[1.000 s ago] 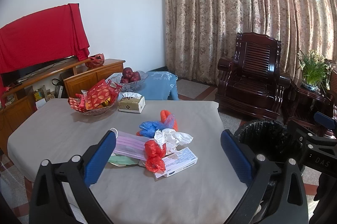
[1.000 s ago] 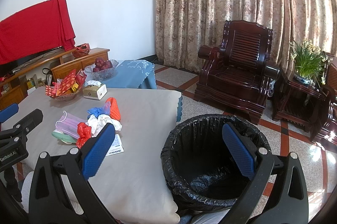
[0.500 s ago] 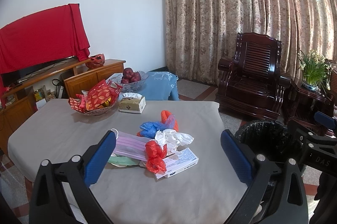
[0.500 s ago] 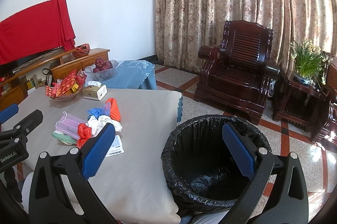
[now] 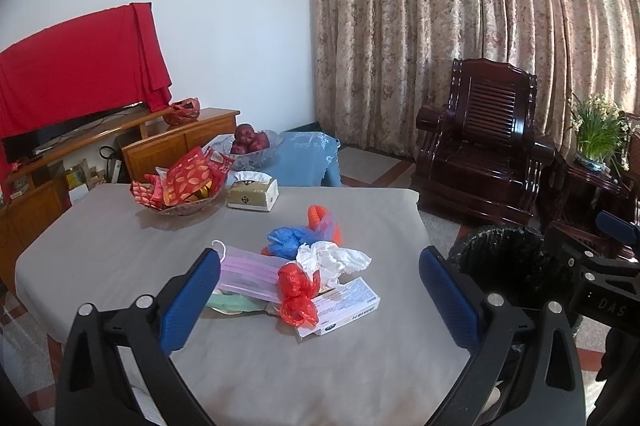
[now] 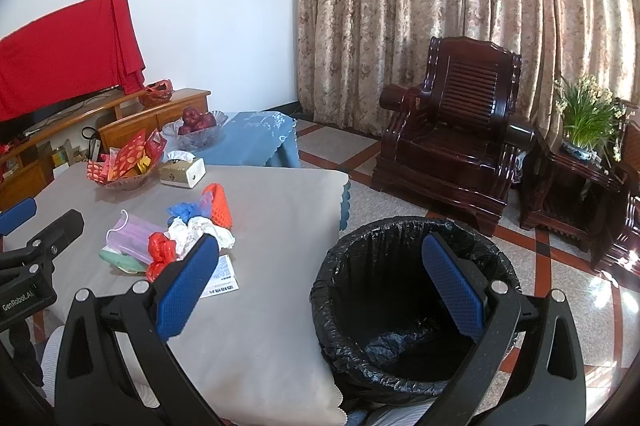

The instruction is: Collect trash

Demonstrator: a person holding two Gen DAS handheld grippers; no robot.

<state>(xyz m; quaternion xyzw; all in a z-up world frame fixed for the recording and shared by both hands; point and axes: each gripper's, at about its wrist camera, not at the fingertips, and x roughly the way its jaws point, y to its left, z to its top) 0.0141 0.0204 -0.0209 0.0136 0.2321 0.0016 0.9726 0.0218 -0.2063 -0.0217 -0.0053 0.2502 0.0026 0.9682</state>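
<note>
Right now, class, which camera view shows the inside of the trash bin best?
The right wrist view: the trash bin shows its whole rim and black-lined inside. The left wrist view catches only part of its rim, behind the fingers.

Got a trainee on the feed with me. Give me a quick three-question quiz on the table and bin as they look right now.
1. True or false: the left gripper is shut on the red plastic bag.
2. Multiple choice: the bin lined with a black bag stands A) on the table, B) on the floor beside the table's corner, C) under the armchair.
3. Fill in: the white box lies partly under the ____ plastic bag.

Key
1. False. Both it and the right gripper are open and hold nothing.
2. B. It is off the table, and no trash shows inside.
3. Red.
</note>
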